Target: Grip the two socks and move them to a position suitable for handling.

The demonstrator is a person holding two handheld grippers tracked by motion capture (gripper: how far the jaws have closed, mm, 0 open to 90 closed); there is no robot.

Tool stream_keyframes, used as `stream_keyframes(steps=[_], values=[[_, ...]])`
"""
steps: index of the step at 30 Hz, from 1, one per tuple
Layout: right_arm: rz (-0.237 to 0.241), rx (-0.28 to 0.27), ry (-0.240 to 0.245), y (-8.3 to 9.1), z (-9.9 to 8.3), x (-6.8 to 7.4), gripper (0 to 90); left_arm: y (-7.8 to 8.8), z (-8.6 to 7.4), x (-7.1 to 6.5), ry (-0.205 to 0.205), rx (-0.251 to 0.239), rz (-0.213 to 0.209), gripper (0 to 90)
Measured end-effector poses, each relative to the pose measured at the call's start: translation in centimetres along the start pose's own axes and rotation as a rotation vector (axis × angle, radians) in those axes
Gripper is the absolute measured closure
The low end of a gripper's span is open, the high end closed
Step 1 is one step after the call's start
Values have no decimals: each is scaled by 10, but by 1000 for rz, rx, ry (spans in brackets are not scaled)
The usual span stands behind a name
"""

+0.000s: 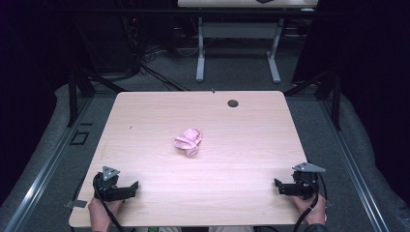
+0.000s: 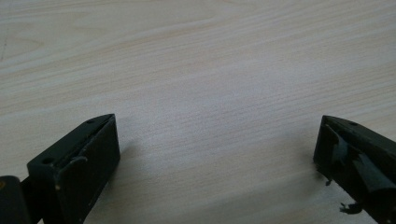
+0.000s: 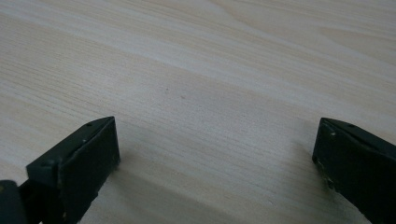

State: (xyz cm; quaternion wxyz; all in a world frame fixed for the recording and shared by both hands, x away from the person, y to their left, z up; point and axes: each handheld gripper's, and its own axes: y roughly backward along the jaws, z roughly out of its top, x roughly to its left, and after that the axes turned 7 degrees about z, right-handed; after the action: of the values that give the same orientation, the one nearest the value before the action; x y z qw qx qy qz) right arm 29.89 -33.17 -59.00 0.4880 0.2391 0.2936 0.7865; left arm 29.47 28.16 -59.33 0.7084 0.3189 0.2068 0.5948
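From the high view, a pale wooden table (image 1: 159, 111) sits on a grey floor in a dark room. A crumpled pink cloth (image 1: 188, 141) lies by itself near the middle of the table. At the near left corner, a person's left hand (image 1: 103, 212) holds the left gripper (image 1: 129, 188) low over the wood, its black jaws pointing right, towards the table's centre. At the near right corner, the right hand (image 1: 312, 209) holds the right gripper (image 1: 279, 186), its jaws pointing left. Both grippers are well apart from the cloth and from each other. A small round dark hole (image 1: 233, 103) shows in the tabletop near the far edge, right of centre. Beyond the table, the legs of a second white table (image 1: 200, 53) stand on the floor.

In the left gripper view, the left gripper (image 2: 217, 140) has its two black jaws spread wide apart, with bare wood grain between them.

In the right gripper view, the right gripper (image 3: 215, 140) likewise has its jaws spread wide apart over bare tabletop, clamping nothing.
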Motion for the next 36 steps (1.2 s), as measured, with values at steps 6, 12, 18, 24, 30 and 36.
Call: stream_keyframes(steps=[6, 12, 18, 24, 30, 36], values=[[-1, -2, 0, 0, 0, 0, 0, -1, 1, -1, 2, 0, 4, 1], [-5, 0, -6, 0, 0, 0, 0, -1, 2, -1, 9, 4, 12, 0], [-5, 0, -7, 0, 0, 0, 0, 0, 4, -1, 5, 13, -1, 1], [-7, -2, -8, 0, 0, 0, 0, 9, 24, -4, -9, -11, -52, 1], [-9, -1, -9, 0, 0, 0, 0, 11, 47, -12, -44, -31, -94, 1], [-7, -3, -10, -1, 1, 0, 1, 9, 80, -32, -114, -61, -146, 1]])
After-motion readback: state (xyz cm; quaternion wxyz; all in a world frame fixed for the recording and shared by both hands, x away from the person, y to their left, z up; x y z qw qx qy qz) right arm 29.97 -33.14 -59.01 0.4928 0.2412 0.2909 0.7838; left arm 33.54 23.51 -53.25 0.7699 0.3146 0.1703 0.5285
